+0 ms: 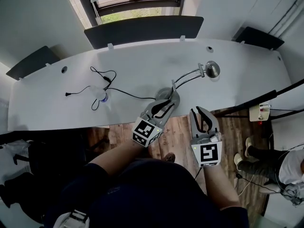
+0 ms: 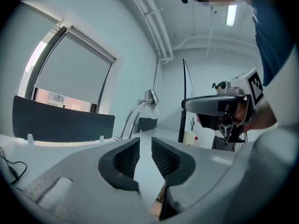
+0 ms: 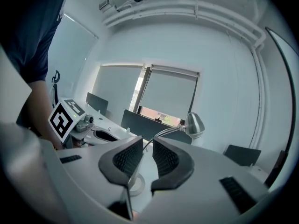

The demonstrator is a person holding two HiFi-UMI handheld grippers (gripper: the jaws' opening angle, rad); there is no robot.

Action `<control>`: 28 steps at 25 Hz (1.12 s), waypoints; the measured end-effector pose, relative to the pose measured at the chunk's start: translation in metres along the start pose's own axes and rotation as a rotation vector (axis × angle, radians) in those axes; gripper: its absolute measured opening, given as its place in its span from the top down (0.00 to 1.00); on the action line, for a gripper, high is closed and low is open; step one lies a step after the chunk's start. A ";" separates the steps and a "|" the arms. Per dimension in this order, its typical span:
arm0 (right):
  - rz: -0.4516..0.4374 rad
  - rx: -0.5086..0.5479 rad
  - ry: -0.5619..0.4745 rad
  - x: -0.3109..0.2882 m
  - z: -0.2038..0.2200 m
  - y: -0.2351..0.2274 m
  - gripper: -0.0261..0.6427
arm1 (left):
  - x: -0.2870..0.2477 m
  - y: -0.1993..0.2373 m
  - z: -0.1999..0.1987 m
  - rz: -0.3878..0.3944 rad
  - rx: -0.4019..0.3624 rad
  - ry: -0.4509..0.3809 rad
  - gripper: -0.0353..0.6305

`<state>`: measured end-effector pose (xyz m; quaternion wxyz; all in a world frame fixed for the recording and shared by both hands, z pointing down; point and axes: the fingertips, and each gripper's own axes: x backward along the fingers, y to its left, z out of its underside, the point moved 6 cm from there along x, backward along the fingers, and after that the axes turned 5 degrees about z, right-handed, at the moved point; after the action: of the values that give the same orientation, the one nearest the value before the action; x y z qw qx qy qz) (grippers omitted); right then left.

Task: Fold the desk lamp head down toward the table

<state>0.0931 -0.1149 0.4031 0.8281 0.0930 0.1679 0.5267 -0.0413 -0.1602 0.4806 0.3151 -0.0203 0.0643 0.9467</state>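
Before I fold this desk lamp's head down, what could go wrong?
The desk lamp stands near the table's front edge; pressing its head down with nothing steadying it could tip it or slide it off.
The left tool and right tool are both empty, jaws slightly apart; a push on the rounded metal head may slip.
The black cable lies loose on the table and might snag.

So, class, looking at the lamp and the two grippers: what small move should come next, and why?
Probably the right gripper should reach forward to the lamp head. The head stands raised over the desk on its curved arm, nothing touches it, and both grippers are empty with jaws slightly apart; the left gripper sits where that arm meets the desk.
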 end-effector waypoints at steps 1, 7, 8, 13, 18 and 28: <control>0.010 0.019 0.008 -0.006 -0.002 0.000 0.86 | -0.003 0.007 0.003 0.001 -0.004 0.010 0.85; 0.080 0.243 0.081 -0.035 -0.005 -0.007 0.79 | -0.021 0.037 0.025 0.023 -0.033 0.100 0.75; 0.091 0.287 0.090 -0.038 -0.006 -0.008 0.78 | -0.025 0.041 0.029 0.030 -0.038 0.115 0.74; 0.137 0.456 0.130 -0.056 -0.010 -0.015 0.76 | -0.043 0.053 0.041 0.060 -0.065 0.140 0.71; 0.198 0.686 0.190 -0.071 -0.011 -0.028 0.73 | -0.057 0.061 0.048 0.061 -0.077 0.197 0.70; 0.241 0.938 0.247 -0.102 -0.013 -0.053 0.72 | -0.078 0.065 0.049 0.066 -0.103 0.210 0.70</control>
<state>0.0927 -0.2302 0.3916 0.6042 0.4114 0.4714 0.4935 -0.0182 -0.2516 0.5425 0.2737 -0.1336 0.0488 0.9512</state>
